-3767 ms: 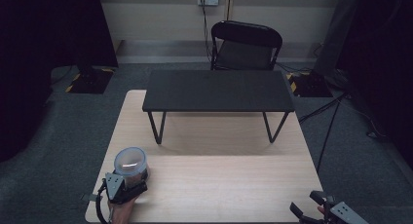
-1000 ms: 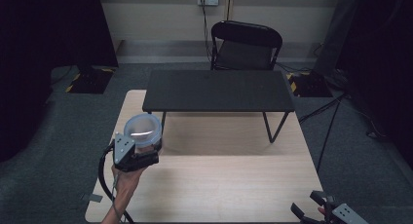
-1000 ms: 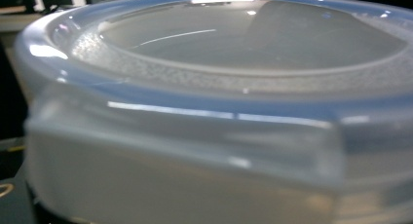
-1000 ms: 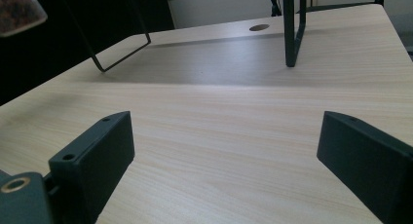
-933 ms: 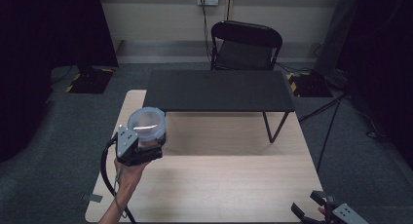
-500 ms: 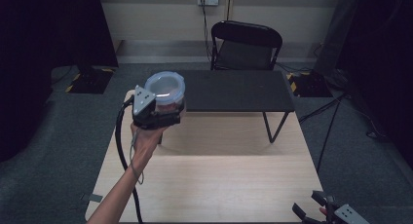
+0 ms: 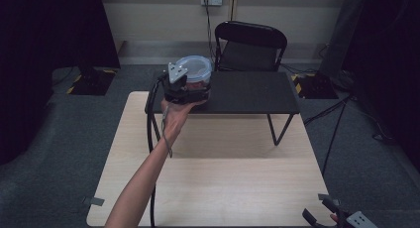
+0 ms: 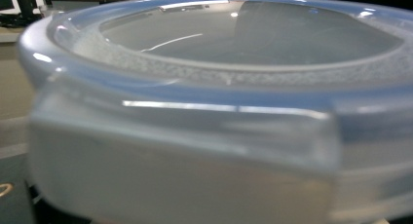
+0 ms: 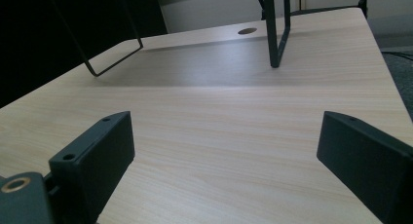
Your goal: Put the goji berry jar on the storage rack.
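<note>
The left gripper (image 7: pixel 184 86) holds a round, clear plastic container with a pale blue snap lid (image 7: pixel 194 74), its jaws clamped on the container's side, with the lid rim pressing right up against the left gripper view. In the high view the container hangs ahead of the jaws over the near left corner of the low black metal-legged shelf (image 7: pixel 247 91) that stands on the light wooden surface (image 7: pixel 223 183). The carrying looks nearly done; what seems left is lowering the container onto the shelf top and letting go. Ahead and to the right of the jaws the shelf top is bare, but its left edge lies just beside them, so a set-down further in would be safer. The right gripper (image 7: pixel 341 220) rests at the surface's near right corner, jaws wide apart and holding nothing.
</note>
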Available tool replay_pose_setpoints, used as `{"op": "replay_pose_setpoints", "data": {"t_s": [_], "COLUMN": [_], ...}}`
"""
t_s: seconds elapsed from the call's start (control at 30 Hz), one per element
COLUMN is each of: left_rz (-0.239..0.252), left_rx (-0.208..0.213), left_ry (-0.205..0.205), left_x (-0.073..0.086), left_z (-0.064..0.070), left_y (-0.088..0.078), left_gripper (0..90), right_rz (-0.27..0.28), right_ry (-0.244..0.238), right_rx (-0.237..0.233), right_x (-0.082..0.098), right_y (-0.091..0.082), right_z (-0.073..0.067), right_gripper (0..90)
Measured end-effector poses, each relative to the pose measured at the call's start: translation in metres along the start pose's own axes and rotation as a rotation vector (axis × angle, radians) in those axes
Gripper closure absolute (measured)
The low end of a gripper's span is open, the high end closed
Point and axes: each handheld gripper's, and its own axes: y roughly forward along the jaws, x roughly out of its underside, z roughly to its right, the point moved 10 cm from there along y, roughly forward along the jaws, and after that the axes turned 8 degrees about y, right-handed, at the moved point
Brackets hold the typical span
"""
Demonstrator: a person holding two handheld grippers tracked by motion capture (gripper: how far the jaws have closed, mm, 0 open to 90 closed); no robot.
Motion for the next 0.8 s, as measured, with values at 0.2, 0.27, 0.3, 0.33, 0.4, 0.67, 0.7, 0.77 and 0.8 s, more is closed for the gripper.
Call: {"op": "replay_pose_setpoints", "data": {"t_s": [0.2, 0.27, 0.3, 0.33, 0.4, 0.67, 0.7, 0.77, 0.8], "left_rz": [-0.021, -0.028, -0.035, -0.04, -0.057, -0.081, -0.081, -0.071, -0.071], "left_rx": [-0.004, 0.0, 0.001, 0.001, -0.001, -0.017, -0.019, -0.024, -0.024], "left_ry": [0.0, 0.0, 0.0, 0.003, 0.016, 0.038, 0.039, 0.036, 0.036], "left_x": [-0.003, -0.002, -0.002, -0.001, 0.001, 0.007, 0.007, 0.009, 0.009], "left_z": [0.011, 0.015, 0.017, 0.019, 0.022, 0.027, 0.027, 0.028, 0.028], "left_y": [0.029, 0.036, 0.039, 0.042, 0.049, 0.059, 0.059, 0.058, 0.058], "left_gripper": [1.3, 1.3, 1.3, 1.3, 1.3, 1.0, 0.9, 0.7, 0.6], "right_rz": [0.003, 0.002, 0.001, -0.002, -0.002, -0.004, -0.005, -0.006, -0.005], "right_ry": [0.006, 0.006, 0.006, 0.007, 0.007, 0.01, 0.01, 0.011, 0.01], "right_rx": [0.014, 0.015, 0.016, 0.016, 0.015, 0.007, 0.007, 0.005, 0.003], "right_x": [0.001, 0.001, 0.001, 0.001, 0.001, 0.001, 0.001, 0.001, 0.001], "right_y": [-0.003, -0.003, -0.003, -0.003, -0.003, -0.002, -0.002, -0.001, -0.001], "right_z": [0.003, 0.003, 0.003, 0.003, 0.004, 0.005, 0.005, 0.005, 0.004], "right_gripper": [5.8, 5.8, 5.8, 5.7, 5.8, 5.8, 5.8, 5.8, 5.8]}}
